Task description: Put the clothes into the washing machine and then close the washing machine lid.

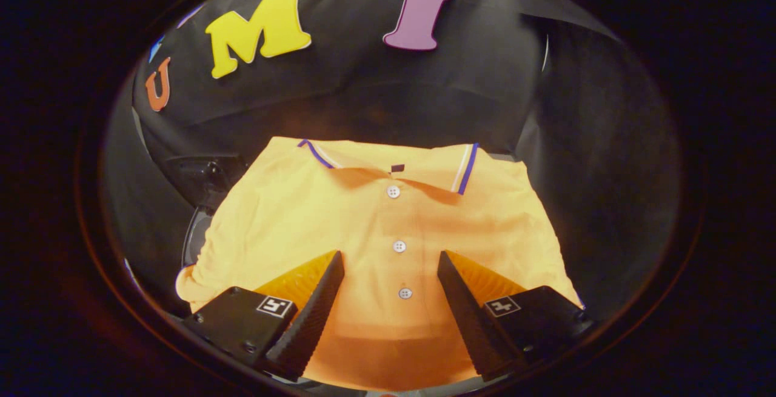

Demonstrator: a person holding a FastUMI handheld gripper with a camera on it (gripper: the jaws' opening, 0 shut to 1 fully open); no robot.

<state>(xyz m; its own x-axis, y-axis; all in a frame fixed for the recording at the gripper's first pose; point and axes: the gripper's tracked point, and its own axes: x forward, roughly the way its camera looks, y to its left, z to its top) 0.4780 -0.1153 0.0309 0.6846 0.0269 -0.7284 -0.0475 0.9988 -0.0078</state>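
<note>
Orange polo shirt (388,227) lies folded and face-up, collar away from the gripper (391,257) — its button placket runs straight up the gap between the two fingers (315,306). They stand spread wide, released, hovering over the shirt's lower half. A dark object (203,176) peeks out beyond the shirt's left shoulder.

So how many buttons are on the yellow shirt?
3 on the yellow shirt, in a line down its front: one below the collar, one lower, one between the open tongs. Others may be hidden.
</note>
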